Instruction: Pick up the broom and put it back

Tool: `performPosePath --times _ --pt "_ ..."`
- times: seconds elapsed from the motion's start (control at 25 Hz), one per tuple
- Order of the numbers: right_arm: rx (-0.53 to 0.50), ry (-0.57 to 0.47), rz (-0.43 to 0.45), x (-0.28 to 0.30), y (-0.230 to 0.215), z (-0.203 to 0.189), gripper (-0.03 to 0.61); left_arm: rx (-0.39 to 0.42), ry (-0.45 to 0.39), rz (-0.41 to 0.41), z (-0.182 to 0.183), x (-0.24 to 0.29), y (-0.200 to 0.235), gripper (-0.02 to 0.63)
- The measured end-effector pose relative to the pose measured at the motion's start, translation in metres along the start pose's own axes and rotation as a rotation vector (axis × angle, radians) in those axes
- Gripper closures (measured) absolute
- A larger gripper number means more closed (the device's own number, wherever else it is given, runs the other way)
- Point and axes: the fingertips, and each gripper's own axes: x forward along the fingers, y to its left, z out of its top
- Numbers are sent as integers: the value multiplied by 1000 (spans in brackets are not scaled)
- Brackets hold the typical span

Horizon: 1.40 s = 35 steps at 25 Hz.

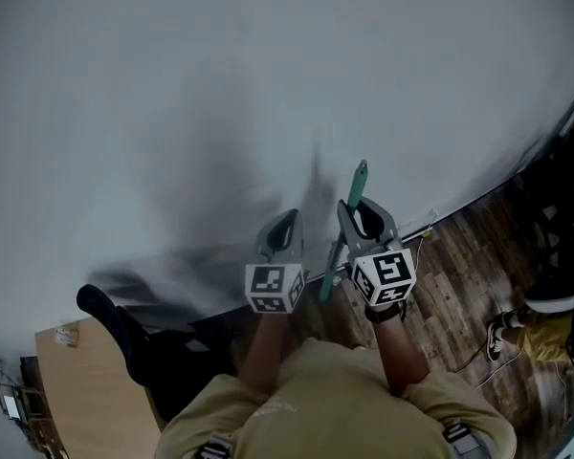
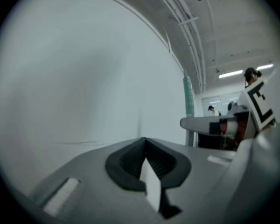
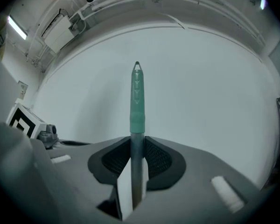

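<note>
The broom shows only as a thin grey handle with a green grip (image 3: 137, 101) on top, standing upright in front of a white wall (image 1: 220, 84). My right gripper (image 3: 137, 141) is shut on the grey handle just below the green grip. In the head view the green tip (image 1: 359, 185) rises above the right gripper (image 1: 364, 220). The broom's head is hidden. My left gripper (image 1: 285, 226) is held up just left of it, apart from the handle. Its jaws (image 2: 144, 141) are shut with nothing between them. The left gripper view has the green grip (image 2: 188, 94) at its right.
The white wall fills most of the view ahead. Dark wood flooring (image 1: 459, 256) runs along its base at the right. A light wooden cabinet (image 1: 86, 371) and a black chair (image 1: 124, 333) stand at the lower left. Another person's shoe (image 1: 502, 333) shows at the right.
</note>
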Motion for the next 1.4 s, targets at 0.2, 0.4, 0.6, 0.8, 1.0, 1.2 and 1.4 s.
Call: performPosePath --times 0.2,0.4,0.6,0.8,1.0,1.2,1.4 --pt "9 14 -77 -6 -10 -6 488 -71 -26 -118 1 21 -9 615" --pt "26 12 -237 -51 -47 -11 488 -98 17 -291 -16 49 -61 615" --pt "15 30 -396 -106 -84 -20 488 -122 53 -430 -32 65 -120 615" --pt "-12 30 -514 -165 -117 -17 488 -132 83 -549 -41 72 -188 615" --pt "-14 8 -601 -227 -160 -4 488 -139 82 -644 -40 90 -268 615" --pt "-24 -43 -679 -306 -203 23 488 -128 51 -738 -24 98 -367 615" --pt "-59 -55 -758 -388 -256 34 488 -118 39 -838 -20 108 -481 615"
